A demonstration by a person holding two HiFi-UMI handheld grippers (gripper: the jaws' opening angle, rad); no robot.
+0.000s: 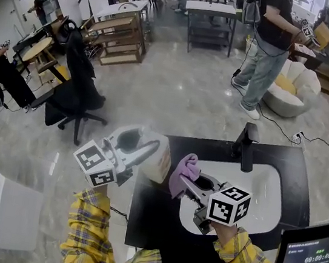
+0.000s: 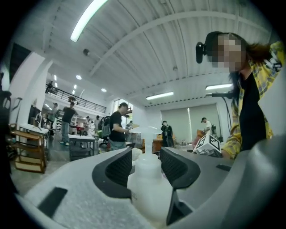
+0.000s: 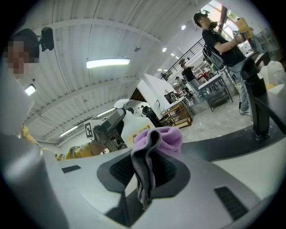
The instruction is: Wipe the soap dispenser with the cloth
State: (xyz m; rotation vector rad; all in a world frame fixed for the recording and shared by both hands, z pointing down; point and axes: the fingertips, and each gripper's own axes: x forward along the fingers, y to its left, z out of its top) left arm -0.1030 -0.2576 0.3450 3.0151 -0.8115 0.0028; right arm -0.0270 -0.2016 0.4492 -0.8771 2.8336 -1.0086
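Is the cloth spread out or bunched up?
Bunched: the purple cloth is pinched into a fold between the jaws of the right gripper.

Translucent smooth plastic soap dispenser (image 2: pixel 147 183), soft fleecy cloth (image 3: pixel 163 136), glossy black countertop (image 1: pixel 294 184)

Head looks down; gripper views face each other.

soap dispenser (image 1: pixel 153 154) left of cloth (image 1: pixel 183 172), sink (image 1: pixel 267 195) right
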